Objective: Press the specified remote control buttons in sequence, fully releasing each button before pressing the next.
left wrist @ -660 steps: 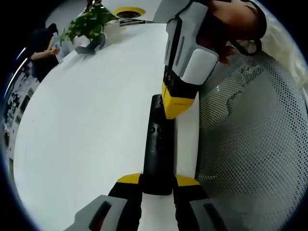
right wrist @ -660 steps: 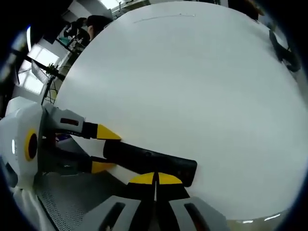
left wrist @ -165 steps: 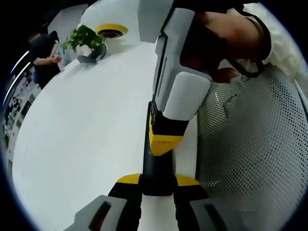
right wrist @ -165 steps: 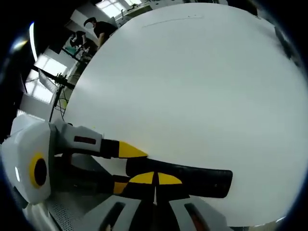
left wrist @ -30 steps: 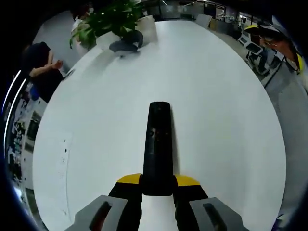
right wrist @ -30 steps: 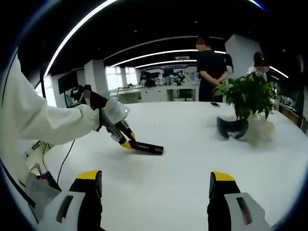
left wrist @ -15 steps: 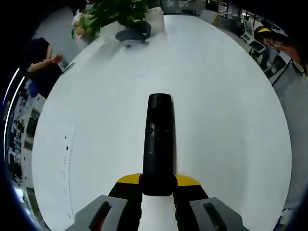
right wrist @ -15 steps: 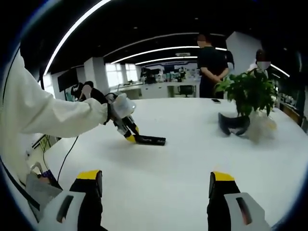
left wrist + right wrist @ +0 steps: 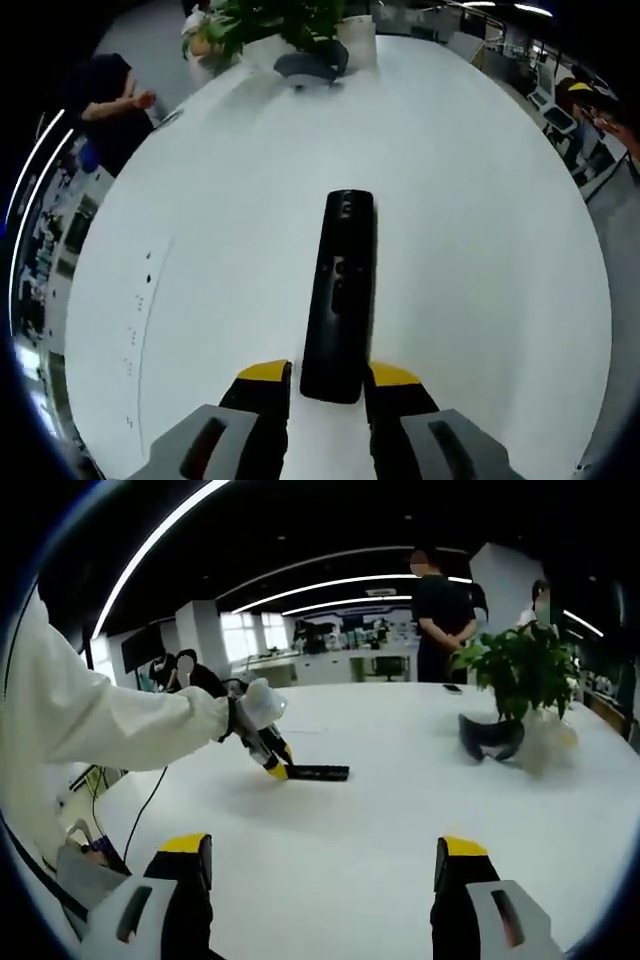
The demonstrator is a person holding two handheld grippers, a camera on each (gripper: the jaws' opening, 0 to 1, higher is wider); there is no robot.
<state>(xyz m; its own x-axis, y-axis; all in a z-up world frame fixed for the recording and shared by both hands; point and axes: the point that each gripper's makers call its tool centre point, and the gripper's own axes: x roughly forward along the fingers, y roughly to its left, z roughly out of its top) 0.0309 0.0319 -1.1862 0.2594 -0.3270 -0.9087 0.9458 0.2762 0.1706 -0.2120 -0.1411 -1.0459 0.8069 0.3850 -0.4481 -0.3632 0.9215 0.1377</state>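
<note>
Two yellow-tipped jaws of your left gripper (image 9: 328, 372) sit slightly spread on either side of the near end of the black remote control (image 9: 340, 294), which lies flat on the white table (image 9: 480, 260) and points away toward the potted plant (image 9: 270, 22) and the dark object (image 9: 312, 68) at the far end; whether the tips touch it, you cannot tell. Your right gripper (image 9: 323, 861) is held back over the table with its jaws spread wide and nothing between them, and from there you see the left gripper (image 9: 270, 763) at the remote control's (image 9: 318, 773) left end, the potted plant (image 9: 520, 675) far right, and a person (image 9: 440, 615) standing beyond the table.
</note>
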